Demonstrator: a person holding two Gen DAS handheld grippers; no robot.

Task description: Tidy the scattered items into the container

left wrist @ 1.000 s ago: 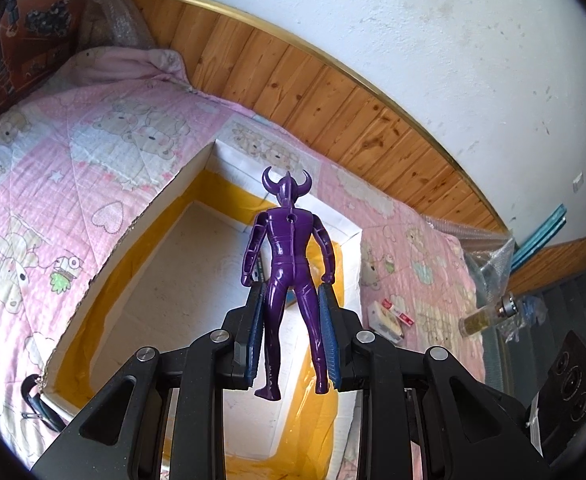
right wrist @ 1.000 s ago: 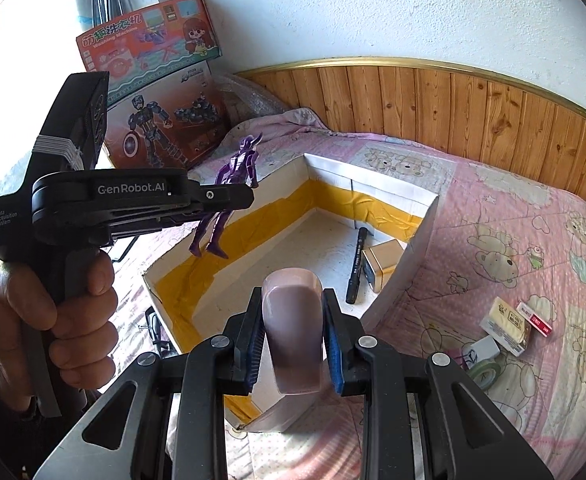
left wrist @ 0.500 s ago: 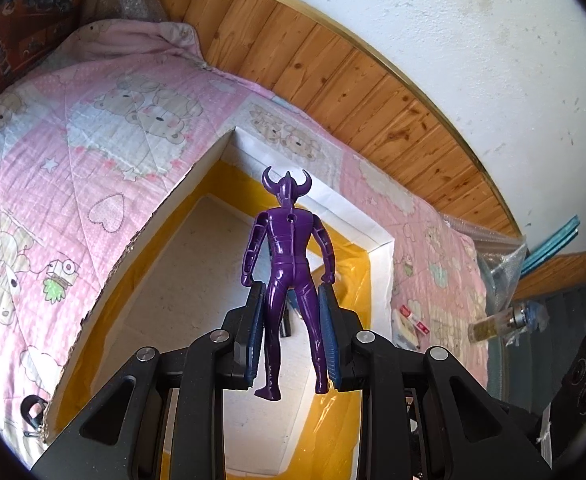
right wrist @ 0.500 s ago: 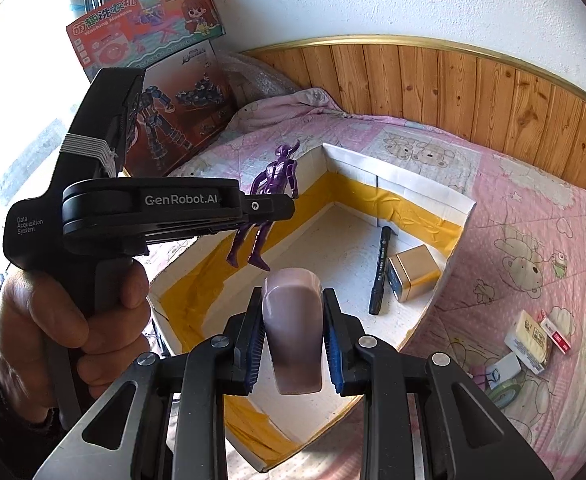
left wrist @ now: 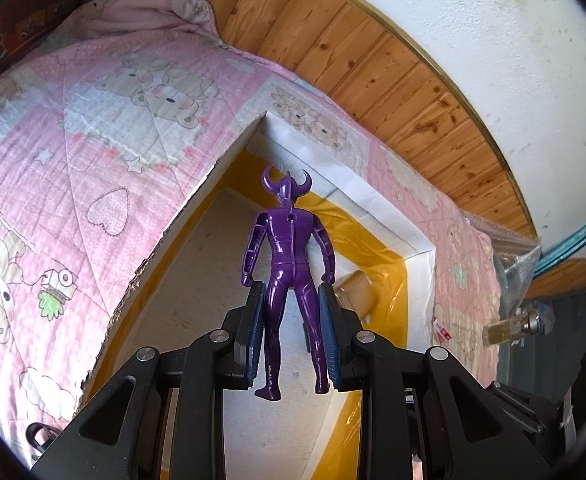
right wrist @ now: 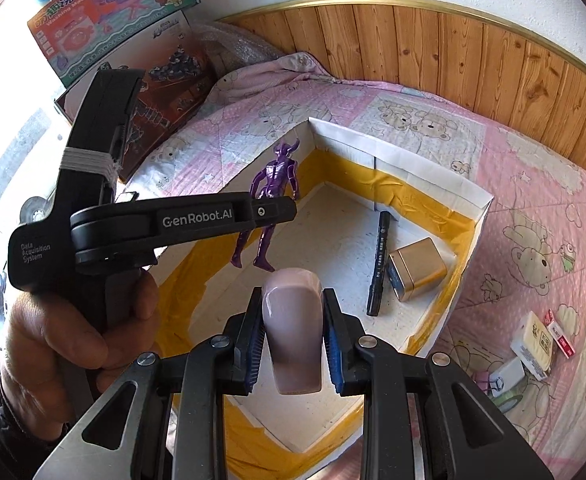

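Landmark for all places: the open white box [right wrist: 429, 178] with yellow-taped inner walls, sitting on the pink quilt [left wrist: 93, 128].

1. Right gripper [right wrist: 293, 326], nearest, over the box's near edge. Jaws are clamping a smooth mauve rounded piece [right wrist: 292, 320] across its flat sides, the domed end poking out ahead. It is looking hard, glossy and likely slippery; a hold across the broad middle, as now, seems safest. The gripper is pointing steeply down into the box.

2. Left gripper [left wrist: 291, 330], above the box's left wall. Jaws are pinching the purple horned figure [left wrist: 289, 264] at the hips and thighs, head up, feet hanging below the pads. Judged light, rigid plastic; the thin arms and horns are poor hold points, the thighs good. The person's hand [right wrist: 81, 328] is wrapping the handle, tilting the tool down toward the box floor.

3. Inside the box, toward its right wall: a black pen [right wrist: 377, 264] and a small gold tin [right wrist: 417, 268] are lying just beside each other.

4. Outside the box, beyond its right wall: a few small packets [right wrist: 533, 340] are waiting on the quilt.

5. Behind the box's far left corner: toy cartons [right wrist: 113, 28] are leaning on the wall
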